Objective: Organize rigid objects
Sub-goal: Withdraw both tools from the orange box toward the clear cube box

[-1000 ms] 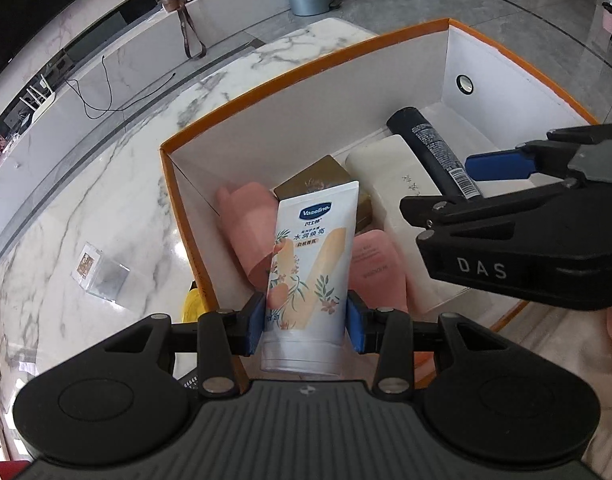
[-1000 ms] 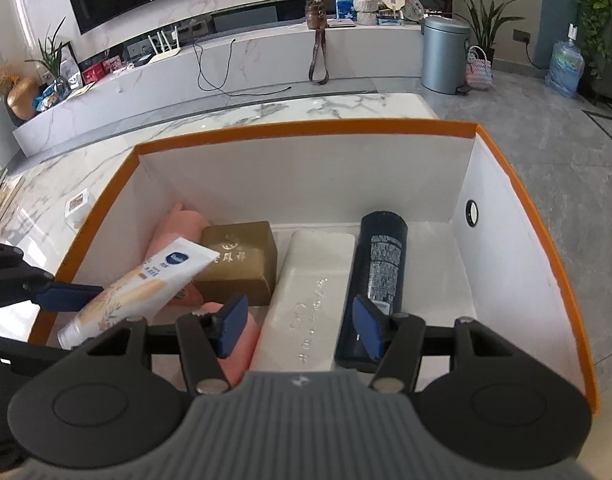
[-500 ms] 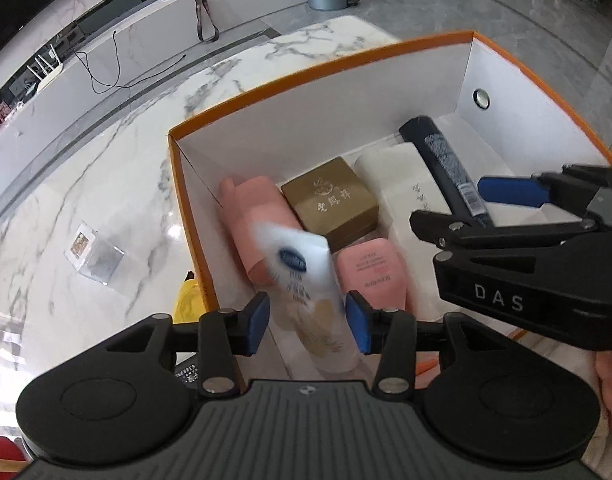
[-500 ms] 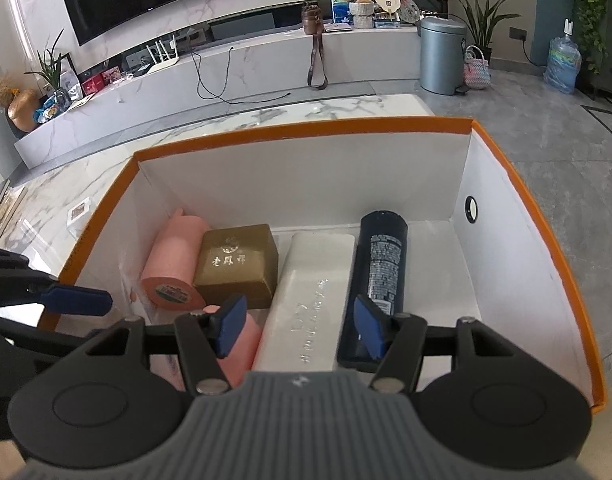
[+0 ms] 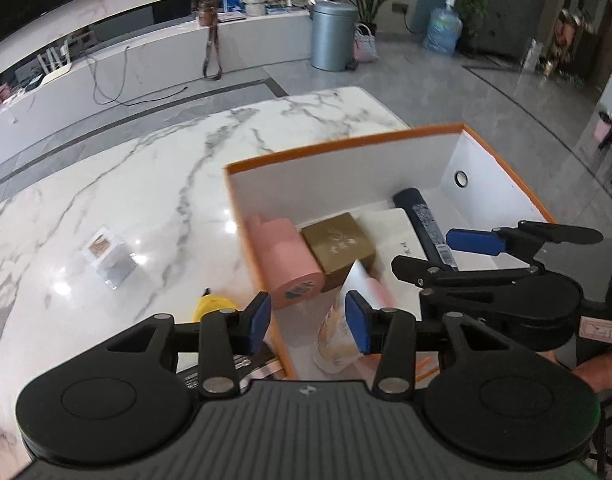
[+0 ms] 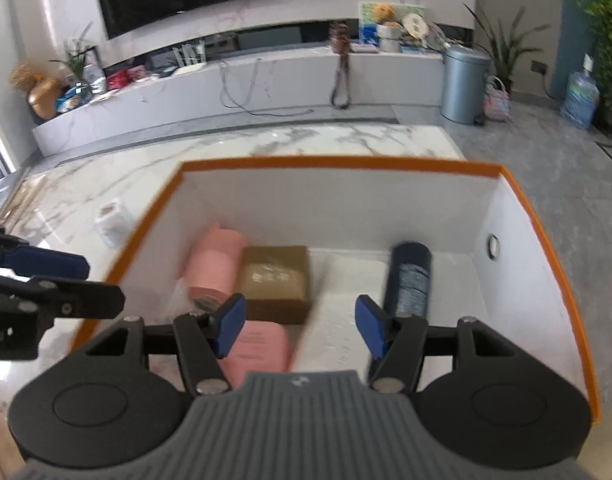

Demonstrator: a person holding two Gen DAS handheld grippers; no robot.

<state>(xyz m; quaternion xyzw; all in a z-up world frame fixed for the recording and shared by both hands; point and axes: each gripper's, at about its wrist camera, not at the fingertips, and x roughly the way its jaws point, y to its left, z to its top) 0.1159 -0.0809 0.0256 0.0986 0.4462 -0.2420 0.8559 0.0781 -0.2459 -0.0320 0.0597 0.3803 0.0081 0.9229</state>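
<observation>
My left gripper [image 5: 308, 322] is open with nothing held between its pads, hovering over the near left corner of the orange-rimmed white box [image 5: 346, 148]. The white lotion tube [image 5: 338, 336] lies blurred inside the box, just beyond the right pad. Further in rest a pink cylinder [image 5: 289, 264], a gold box [image 5: 338, 244], a white flat box [image 5: 398, 236], a black bottle [image 5: 422, 216] and a pink tube [image 6: 261, 344]. Above the box's near side my right gripper [image 6: 299, 330] is open and holds nothing. The left gripper [image 6: 81, 280] shows at that view's left edge.
The box sits on a marble table [image 5: 145, 184]. A small clear card stand [image 5: 109, 256] is on the table to the left of the box. A yellow object [image 5: 213, 306] and a dark printed item lie by the box's near left corner. A hand [image 5: 598, 368] holds the right gripper.
The lotion tube left my left gripper's pads and dropped into the box. The left gripper then drew back, up and to the left; the right gripper rose a little.
</observation>
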